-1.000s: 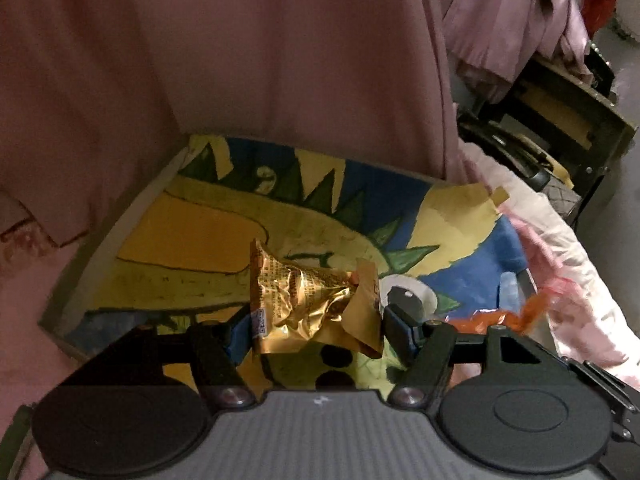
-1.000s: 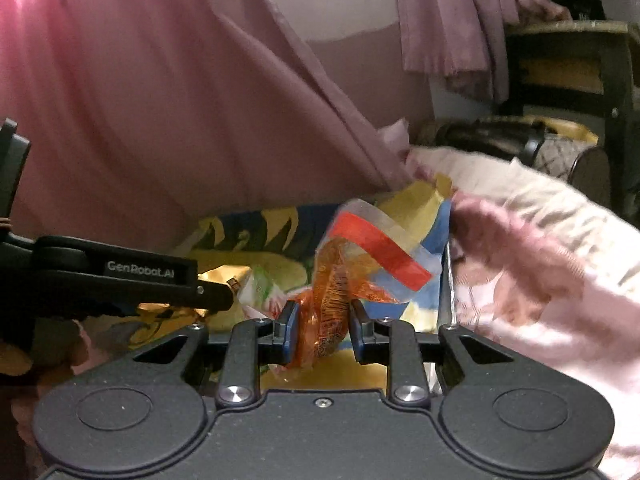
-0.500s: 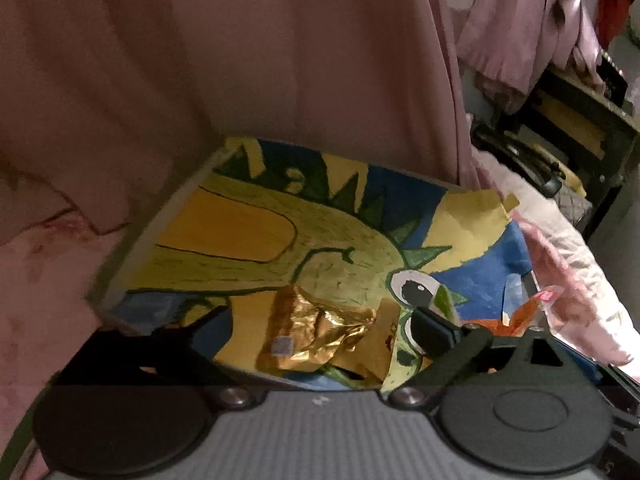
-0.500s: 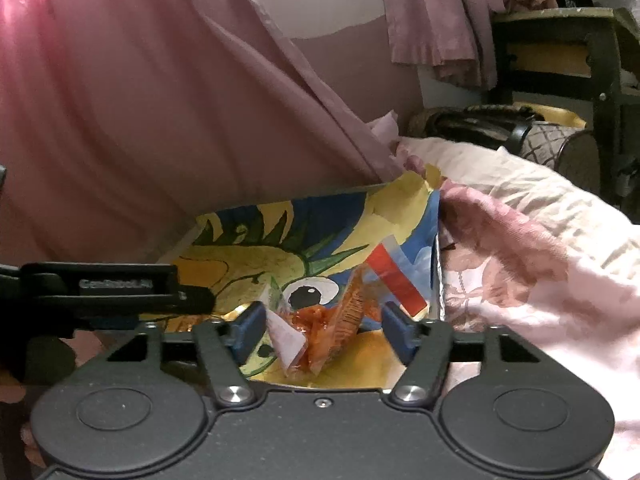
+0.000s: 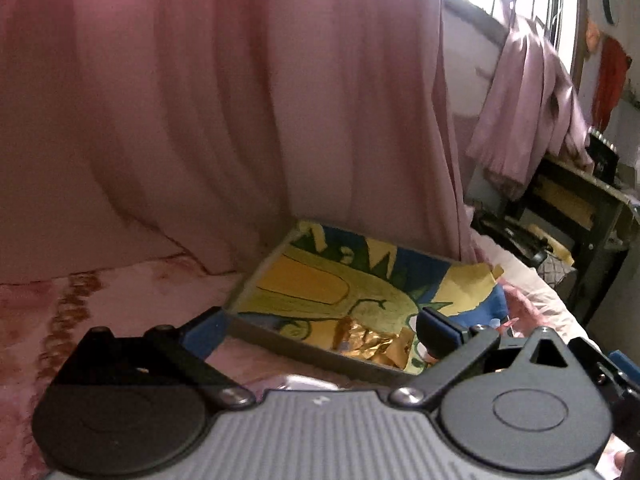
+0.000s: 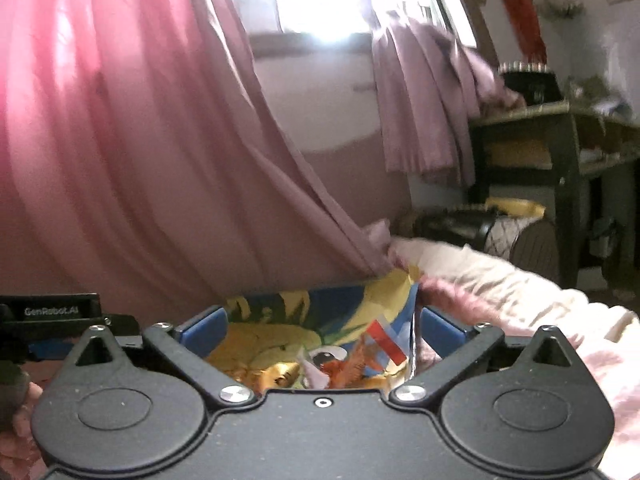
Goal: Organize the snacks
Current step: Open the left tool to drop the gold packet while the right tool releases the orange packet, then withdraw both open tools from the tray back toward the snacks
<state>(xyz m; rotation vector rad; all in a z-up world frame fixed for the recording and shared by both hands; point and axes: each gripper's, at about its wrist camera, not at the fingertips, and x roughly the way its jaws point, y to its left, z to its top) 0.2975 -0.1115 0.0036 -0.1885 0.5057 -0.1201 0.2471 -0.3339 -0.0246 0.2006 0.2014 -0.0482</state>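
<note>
A crumpled gold snack packet (image 5: 372,344) lies loose at the near edge of a shallow grey tray (image 5: 256,276) lined with a dinosaur drawing. My left gripper (image 5: 324,334) hovers above and short of it, jaws opening wide, nothing between them. In the right wrist view an orange packet with a red and white stripe (image 6: 360,356) lies in the tray (image 6: 272,308) beside the gold packet (image 6: 280,374). My right gripper (image 6: 324,328) is raised over both, its jaws opening, pads touching nothing. The left gripper's body (image 6: 52,312) shows at the left edge.
A pink curtain (image 5: 200,120) hangs right behind the tray. A floral bedspread (image 5: 80,300) spreads to the left, a pale blanket (image 6: 520,292) to the right. A dark shelf unit (image 5: 580,220) and bags (image 6: 480,224) stand at the far right.
Both grippers have let go of their packets and spread wide. Each has pulled back and up from the tray. The gold and orange packets now lie in it.
</note>
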